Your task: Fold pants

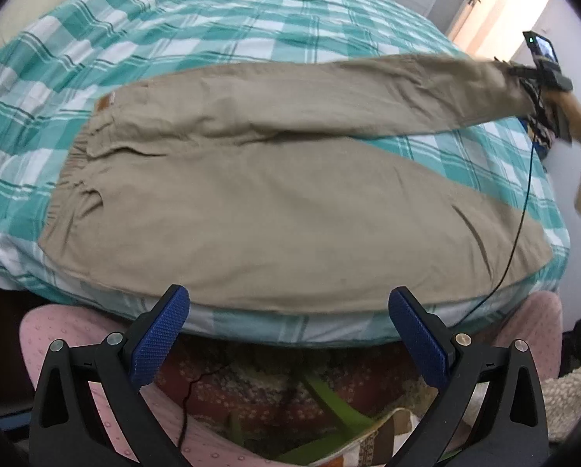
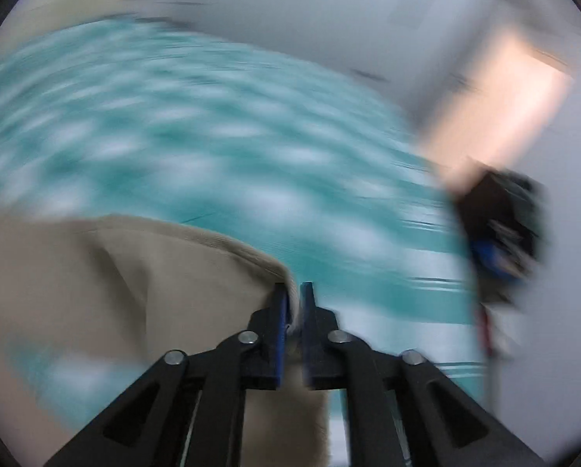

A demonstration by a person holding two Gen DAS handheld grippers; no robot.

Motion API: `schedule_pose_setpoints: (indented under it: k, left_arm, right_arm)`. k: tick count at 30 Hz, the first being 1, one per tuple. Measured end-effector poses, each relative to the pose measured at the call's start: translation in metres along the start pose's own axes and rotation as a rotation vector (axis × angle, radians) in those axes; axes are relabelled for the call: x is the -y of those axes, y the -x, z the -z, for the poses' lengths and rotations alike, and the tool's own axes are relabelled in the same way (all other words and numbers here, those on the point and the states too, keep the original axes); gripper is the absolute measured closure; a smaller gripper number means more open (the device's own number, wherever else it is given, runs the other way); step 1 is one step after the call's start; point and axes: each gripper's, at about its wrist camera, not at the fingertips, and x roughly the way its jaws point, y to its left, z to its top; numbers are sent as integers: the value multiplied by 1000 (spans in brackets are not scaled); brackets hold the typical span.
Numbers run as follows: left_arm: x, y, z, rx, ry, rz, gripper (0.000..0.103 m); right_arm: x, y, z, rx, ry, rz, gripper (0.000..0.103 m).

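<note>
Beige pants (image 1: 251, 194) lie spread on a bed with a teal checked sheet (image 1: 212, 23), waistband at the left. My left gripper (image 1: 288, 334) is open and empty, just off the near edge of the bed, below the near leg. My right gripper (image 1: 524, 72) at the far right is shut on the hem of the far leg and holds it lifted off the sheet. In the blurred right wrist view, my right gripper (image 2: 293, 295) clamps the beige hem (image 2: 197, 272) between its blue pads.
The person's knees in pink trousers (image 1: 57, 334) are under the near bed edge. A black cable (image 1: 524, 202) hangs from the right gripper across the pants. An open doorway (image 1: 500, 7) is at the back right. A patterned rug (image 1: 271, 385) covers the floor.
</note>
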Motion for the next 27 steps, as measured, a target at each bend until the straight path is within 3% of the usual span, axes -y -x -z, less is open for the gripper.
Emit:
schedule_pose_setpoints:
  k: [2, 3, 6, 10, 13, 15, 18, 21, 23, 25, 26, 27]
  left_arm:
    - [-3, 1, 2, 7, 8, -4, 1]
    - [-6, -1, 4, 5, 13, -4, 1]
    - [-14, -18, 11, -39, 36, -12, 1]
    - [-17, -40, -4, -83, 34, 5, 1]
    - [-13, -48, -50, -9, -2, -23, 1]
    - [-8, -57, -93, 91, -17, -59, 1]
    - [-1, -93, -158, 196, -12, -134, 1]
    - [1, -158, -205, 206, 0, -202, 1]
    - [-2, -197, -211, 185, -15, -290, 1]
    - [-11, -240, -203, 102, -58, -351, 2]
    - [-17, -255, -195, 73, -74, -333, 1]
    - [-24, -258, -185, 99, -76, -297, 1]
  right_arm:
    - [42, -12, -8, -21, -105, 113, 61]
    - [52, -10, -2, -13, -146, 115, 60]
    - [51, -6, 57, 4, -224, -39, 51]
    - [-2, -6, 164, -80, -180, -210, 52]
    - [-29, -1, 226, -127, -208, -332, 52]
    - [-51, 2, 241, -130, -189, -397, 52]
    - [-88, 6, 218, -124, -137, -502, 53]
    - [-118, 11, 164, -76, -134, -614, 53]
    - [-137, 4, 117, -62, -189, -712, 53]
    - [-156, -12, 78, -76, -245, -793, 53]
    - [-167, -27, 59, -99, -282, -834, 52]
    - [-183, -49, 42, -161, -320, -895, 52]
